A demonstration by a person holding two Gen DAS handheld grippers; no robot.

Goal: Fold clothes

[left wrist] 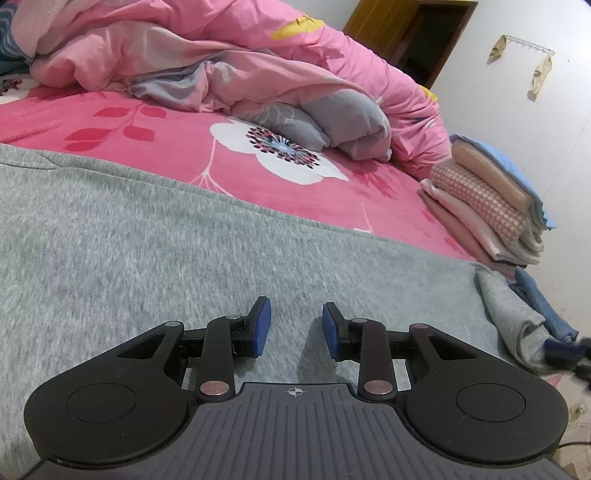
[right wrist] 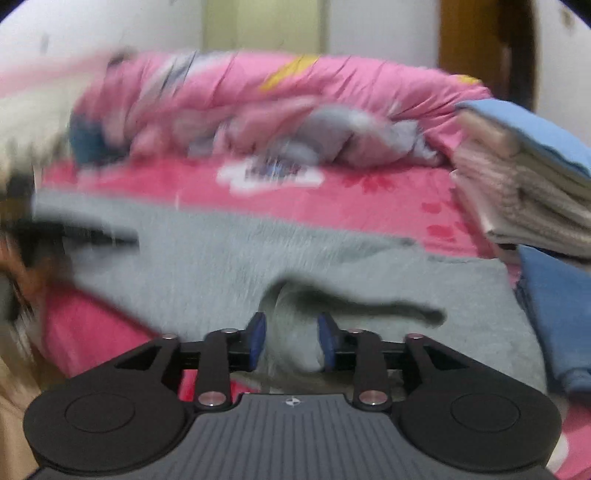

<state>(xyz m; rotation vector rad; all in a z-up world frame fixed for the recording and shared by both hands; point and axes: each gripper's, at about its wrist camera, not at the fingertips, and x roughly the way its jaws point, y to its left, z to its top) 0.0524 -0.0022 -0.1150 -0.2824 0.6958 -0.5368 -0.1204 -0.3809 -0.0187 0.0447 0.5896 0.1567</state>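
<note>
White wall [left wrist: 517,122] behind the bed [left wrist: 166,122], which carries a pink floral sheet. Wooden door frame [left wrist: 380,22] at the far corner. Wall-mounted hook rail [left wrist: 528,46] holds hanging cloths.

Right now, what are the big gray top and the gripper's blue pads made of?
The gray top looks like soft knit cotton or fleece: mottled heather gray, fuzzy and matte.

The left gripper has blue pads that look like rubber or soft plastic: smooth, even colour, dull sheen. Which one, the pictures cannot settle.
</note>
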